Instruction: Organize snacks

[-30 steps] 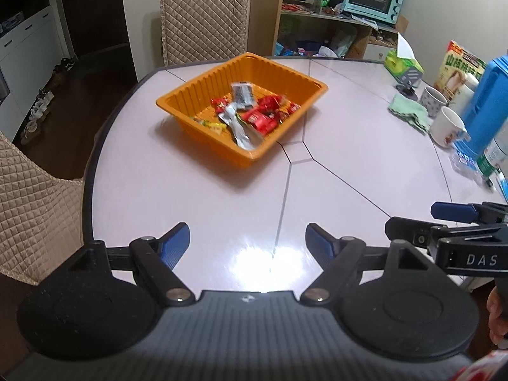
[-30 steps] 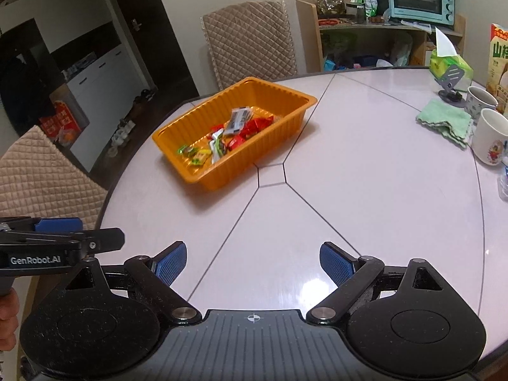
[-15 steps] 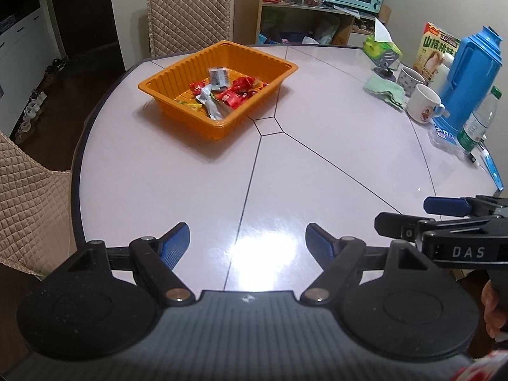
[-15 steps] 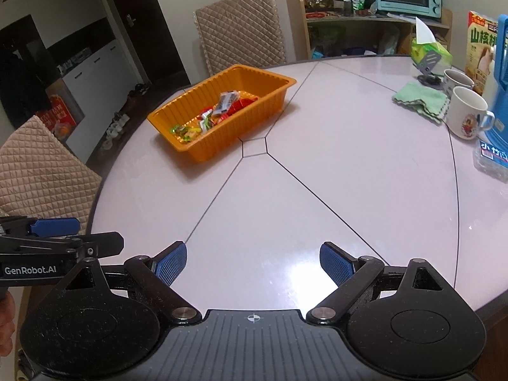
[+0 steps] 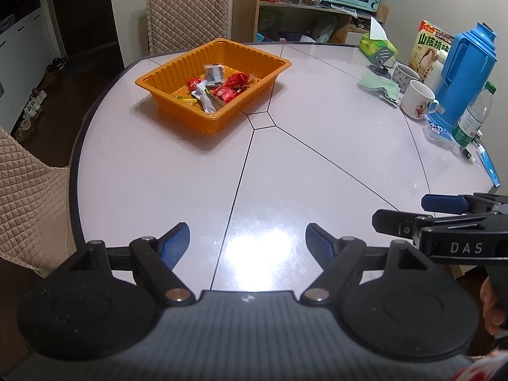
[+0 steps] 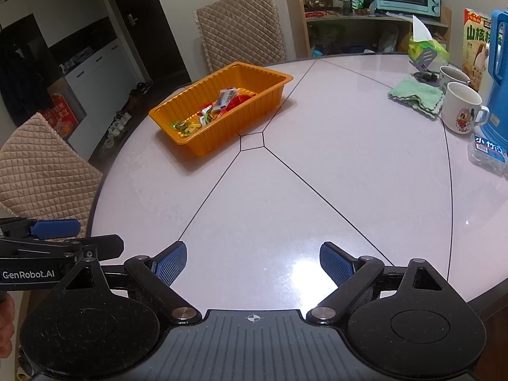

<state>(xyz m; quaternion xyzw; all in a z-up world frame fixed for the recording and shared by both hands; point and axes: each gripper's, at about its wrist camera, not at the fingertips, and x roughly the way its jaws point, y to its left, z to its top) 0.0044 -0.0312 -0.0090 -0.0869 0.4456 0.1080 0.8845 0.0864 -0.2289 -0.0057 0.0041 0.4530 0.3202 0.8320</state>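
Note:
An orange ribbed tray stands on the far left part of the pale round table. Inside it lie several wrapped snacks, red, silver and yellow-green. My left gripper hovers open over the table's near edge, nothing between its blue pads. My right gripper is open too, also over the near edge and empty. Each gripper shows from the side at the edge of the other's view, the right gripper and the left gripper.
Along the table's right side stand a blue thermos jug, two mugs, a green cloth, a tissue box, a snack box and a water bottle. Quilted chairs stand at the back and left.
Both grippers have drawn back from the tray toward the table's near edge; the tray looks farther away and the thermos side has come into view. Both stay open.

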